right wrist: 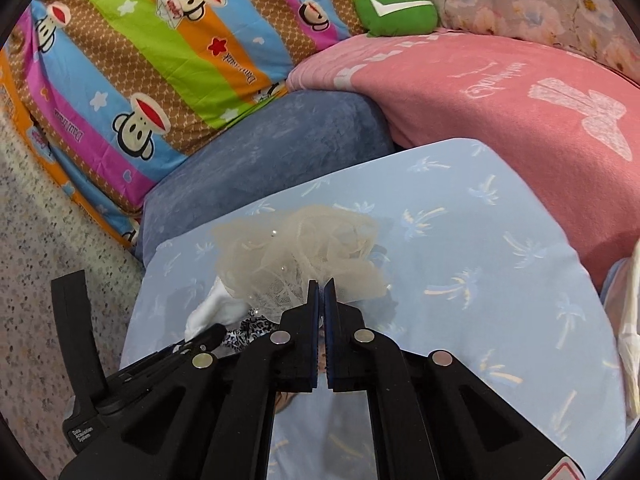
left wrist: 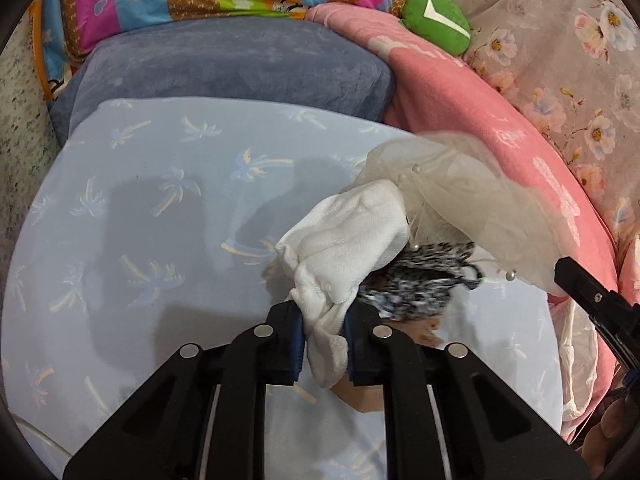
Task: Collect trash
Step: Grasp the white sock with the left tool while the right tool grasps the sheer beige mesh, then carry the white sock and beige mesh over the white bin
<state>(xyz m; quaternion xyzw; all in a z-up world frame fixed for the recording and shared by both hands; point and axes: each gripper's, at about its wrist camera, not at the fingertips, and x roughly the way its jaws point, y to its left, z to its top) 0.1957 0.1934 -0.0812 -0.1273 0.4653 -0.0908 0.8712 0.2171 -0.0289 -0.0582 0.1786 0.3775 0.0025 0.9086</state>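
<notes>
On the blue palm-print cushion (left wrist: pixel 140 208), the left tongs (left wrist: pixel 323 344) clamp a white cloth (left wrist: pixel 344 240); beside it, the right tongs (right wrist: pixel 321 292) pinch cream netting (right wrist: pixel 296 240). The thin netting could slip free or snag the spotted scrap (left wrist: pixel 420 280) beneath.

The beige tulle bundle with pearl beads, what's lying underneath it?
Under the beige tulle bundle a crumpled white cloth and a black-and-white leopard-print fabric piece poke out, on the light blue palm-print sheet. Anything deeper beneath the tulle is covered.
</notes>
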